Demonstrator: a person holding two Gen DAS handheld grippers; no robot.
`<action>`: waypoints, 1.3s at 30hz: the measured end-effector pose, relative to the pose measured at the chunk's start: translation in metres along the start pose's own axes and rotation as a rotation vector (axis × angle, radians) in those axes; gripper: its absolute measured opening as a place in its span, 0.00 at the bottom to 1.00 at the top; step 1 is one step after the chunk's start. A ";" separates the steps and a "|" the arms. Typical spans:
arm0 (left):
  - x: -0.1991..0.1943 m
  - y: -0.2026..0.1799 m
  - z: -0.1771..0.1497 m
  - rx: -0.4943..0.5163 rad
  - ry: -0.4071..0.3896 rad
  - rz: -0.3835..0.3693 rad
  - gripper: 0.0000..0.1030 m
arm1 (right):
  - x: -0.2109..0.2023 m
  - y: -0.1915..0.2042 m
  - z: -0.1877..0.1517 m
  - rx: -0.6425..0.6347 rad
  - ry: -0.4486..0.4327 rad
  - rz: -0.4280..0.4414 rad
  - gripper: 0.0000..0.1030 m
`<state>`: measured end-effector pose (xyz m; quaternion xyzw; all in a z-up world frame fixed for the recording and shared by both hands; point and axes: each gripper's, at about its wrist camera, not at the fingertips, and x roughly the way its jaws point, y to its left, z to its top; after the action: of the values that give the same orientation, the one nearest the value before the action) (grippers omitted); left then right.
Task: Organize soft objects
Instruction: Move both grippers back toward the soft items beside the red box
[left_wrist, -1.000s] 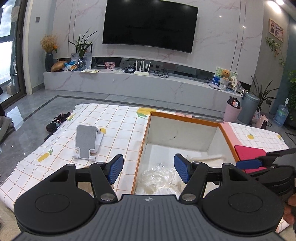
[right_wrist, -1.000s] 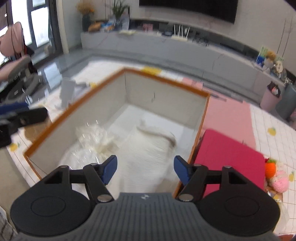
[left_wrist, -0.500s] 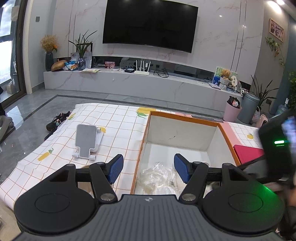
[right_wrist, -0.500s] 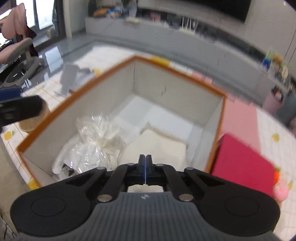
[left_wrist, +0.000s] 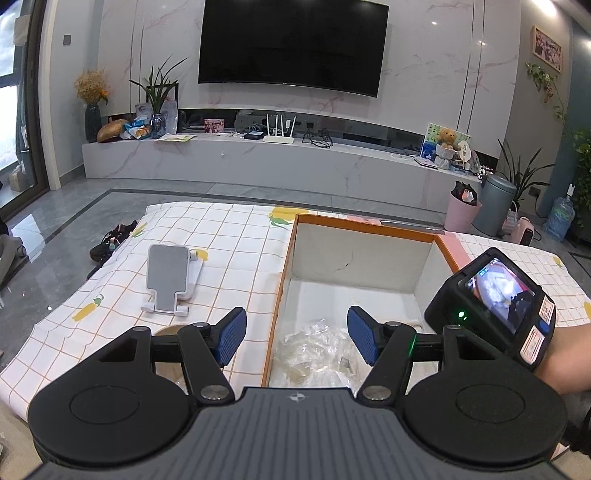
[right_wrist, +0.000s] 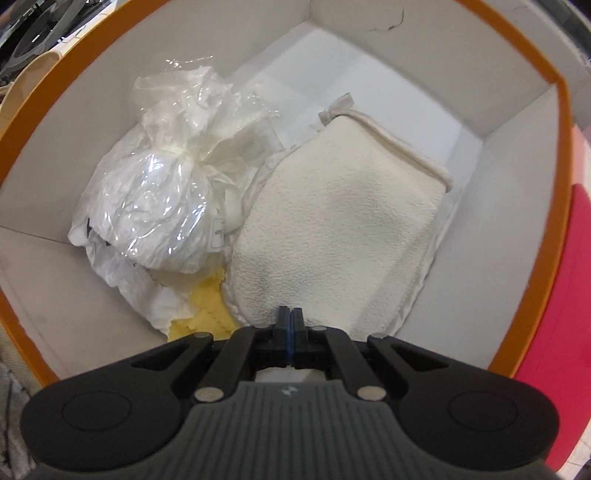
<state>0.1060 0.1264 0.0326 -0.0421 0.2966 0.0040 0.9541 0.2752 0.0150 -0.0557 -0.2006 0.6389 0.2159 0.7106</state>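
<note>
An orange-rimmed white box (right_wrist: 563, 147) holds a cream towel (right_wrist: 343, 221), a crumpled clear plastic bag with white stuff in it (right_wrist: 159, 195) and a yellow cloth (right_wrist: 207, 310) under both. My right gripper (right_wrist: 290, 314) points straight down into the box. It is shut, pads together with nothing seen between them, just over the towel's near edge. My left gripper (left_wrist: 295, 336) hangs open and empty above the box's (left_wrist: 365, 223) left wall, with the plastic bag (left_wrist: 317, 350) showing between its fingers. The right gripper's camera body (left_wrist: 495, 299) sits at the box's right side.
A grey phone stand (left_wrist: 170, 277) stands on the checked cloth left of the box. A red flat thing (right_wrist: 565, 295) lies against the box's right side. A wooden round object (left_wrist: 173, 332) is partly hidden behind my left finger. A person's wrist (left_wrist: 565, 358) enters from the right.
The right gripper's jaws closed, and it tipped downward and sank into the box toward the towel. The left gripper kept still.
</note>
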 end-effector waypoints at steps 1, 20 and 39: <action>0.000 0.000 0.000 -0.003 0.001 0.002 0.72 | 0.000 -0.002 0.001 0.001 0.005 0.017 0.00; -0.021 -0.009 0.006 -0.009 -0.030 -0.032 0.80 | -0.126 -0.040 -0.060 0.186 -0.393 0.098 0.03; -0.102 -0.128 -0.031 0.186 -0.142 -0.197 0.84 | -0.206 -0.132 -0.245 0.368 -0.588 -0.046 0.29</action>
<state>0.0080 -0.0025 0.0747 0.0182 0.2219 -0.1141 0.9682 0.1296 -0.2425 0.1250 -0.0128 0.4302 0.1296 0.8933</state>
